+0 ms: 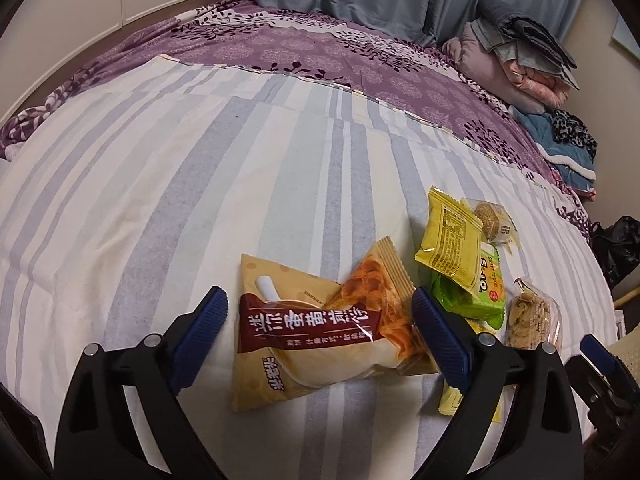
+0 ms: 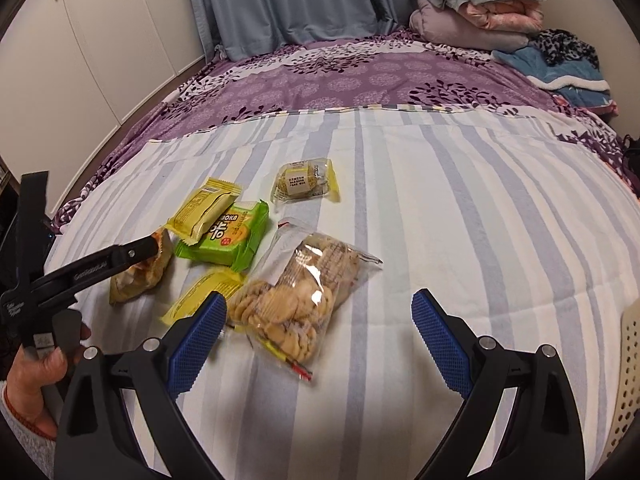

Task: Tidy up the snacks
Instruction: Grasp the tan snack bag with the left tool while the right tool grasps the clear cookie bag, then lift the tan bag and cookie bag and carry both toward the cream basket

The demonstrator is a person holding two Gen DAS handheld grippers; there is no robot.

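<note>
Several snack packets lie on the striped sheet (image 1: 160, 184). My left gripper (image 1: 318, 338) is open, its jaws either side of a tan packet with a maroon label (image 1: 304, 332), with an orange pastry packet (image 1: 380, 292) beside it. To the right lie a yellow packet (image 1: 450, 240), a green packet (image 1: 472, 300) and a clear cookie bag (image 1: 530, 316). In the right wrist view my right gripper (image 2: 318, 338) is open and empty, just near of the clear cookie bag (image 2: 296, 300). The green packet (image 2: 228, 240), yellow packet (image 2: 204, 208), a second yellow packet (image 2: 200, 296) and a small clear-wrapped cake (image 2: 304, 184) lie beyond.
A perforated cream basket (image 2: 628, 380) stands at the right edge. Folded blankets and clothes (image 2: 480, 12) are piled at the far right of the purple bedspread (image 2: 340, 76). White cupboards (image 2: 92, 40) stand left of the bed, blue curtains behind.
</note>
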